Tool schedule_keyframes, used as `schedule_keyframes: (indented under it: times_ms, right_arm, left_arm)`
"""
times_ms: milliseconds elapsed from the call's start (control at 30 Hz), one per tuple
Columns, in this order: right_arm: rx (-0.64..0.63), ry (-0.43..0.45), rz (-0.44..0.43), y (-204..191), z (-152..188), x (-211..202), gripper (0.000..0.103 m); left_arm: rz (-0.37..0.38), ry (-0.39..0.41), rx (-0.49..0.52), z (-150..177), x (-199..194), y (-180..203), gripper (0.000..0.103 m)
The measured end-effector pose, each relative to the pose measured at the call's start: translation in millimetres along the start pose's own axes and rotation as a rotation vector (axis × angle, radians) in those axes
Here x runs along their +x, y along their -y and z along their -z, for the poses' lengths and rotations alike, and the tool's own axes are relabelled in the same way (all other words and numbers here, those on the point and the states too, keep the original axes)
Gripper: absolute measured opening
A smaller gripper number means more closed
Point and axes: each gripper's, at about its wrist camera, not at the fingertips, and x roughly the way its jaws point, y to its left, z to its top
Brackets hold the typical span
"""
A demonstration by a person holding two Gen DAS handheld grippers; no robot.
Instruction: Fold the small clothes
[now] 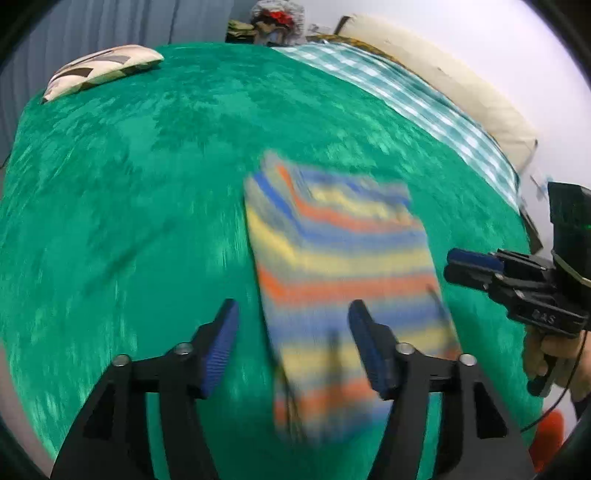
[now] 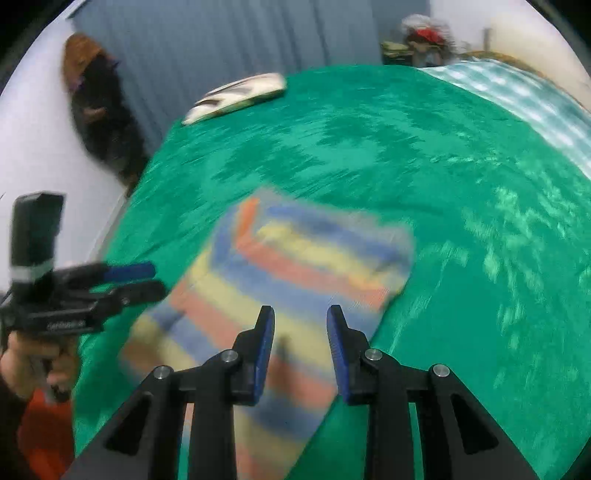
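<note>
A small striped garment (image 1: 343,273) in blue, yellow and orange lies folded on the green blanket (image 1: 147,184), blurred by motion. My left gripper (image 1: 293,314) is open and empty above its near left edge. My right gripper (image 2: 301,317) is open and empty above the garment (image 2: 295,266) near its right side. The right gripper also shows in the left wrist view (image 1: 458,264) beside the garment's right edge. The left gripper shows in the right wrist view (image 2: 147,278) at the garment's left edge.
A patterned pillow (image 1: 99,70) lies at the far left of the green blanket (image 2: 406,147). A teal checked cloth (image 1: 417,99) and a cream bolster (image 1: 461,85) run along the right side. Clutter (image 1: 277,22) sits beyond the far edge. Curtains (image 2: 221,44) hang behind.
</note>
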Motion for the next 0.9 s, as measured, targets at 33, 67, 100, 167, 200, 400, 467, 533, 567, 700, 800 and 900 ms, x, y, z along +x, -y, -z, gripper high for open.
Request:
schedule_keyframes:
  times_ms: [33, 67, 100, 167, 200, 400, 467, 533, 567, 700, 800, 900]
  right_arm:
    - [-0.010, -0.017, -0.019, -10, 18, -4, 0.031]
    - [-0.008, -0.044, -0.029, -18, 38, -3, 0.033]
    - [0.000, -0.085, -0.030, -21, 53, 3, 0.034]
    - [0.026, -0.187, 0.029, -27, 93, 19, 0.035]
    - [0.031, -0.158, 0.055, -31, 100, 10, 0.036]
    - [0.112, -0.014, 0.053, -56, 111, -62, 0.078]
    - [0.103, 0.002, 0.065, -66, 115, -74, 0.078]
    - [0.116, 0.004, 0.068, -66, 113, -79, 0.078]
    - [0.122, 0.002, 0.064, -67, 116, -83, 0.078]
    - [0.120, 0.015, 0.069, -72, 118, -89, 0.078]
    - [0.118, 0.015, 0.071, -71, 116, -90, 0.078]
    - [0.125, 0.013, 0.069, -66, 116, -85, 0.078]
  left_arm:
    - [-0.019, -0.021, 0.005, 7, 2, 0, 0.067]
    - [-0.073, -0.071, 0.020, 22, 11, 1, 0.067]
    - [-0.121, -0.110, 0.025, 30, 21, 0, 0.068]
    - [-0.152, -0.113, 0.011, 46, 12, -1, 0.068]
    - [-0.171, -0.110, -0.004, 49, 0, 1, 0.076]
    - [-0.259, -0.037, 0.005, 57, -52, 17, 0.089]
    - [-0.271, -0.028, 0.001, 58, -59, 20, 0.089]
    - [-0.273, -0.024, 0.002, 58, -65, 23, 0.089]
    - [-0.278, -0.020, 0.006, 57, -66, 25, 0.089]
    - [-0.304, -0.006, 0.033, 50, -66, 27, 0.089]
    - [-0.315, -0.003, 0.048, 47, -64, 28, 0.089]
    - [-0.297, -0.004, 0.055, 41, -60, 26, 0.089]
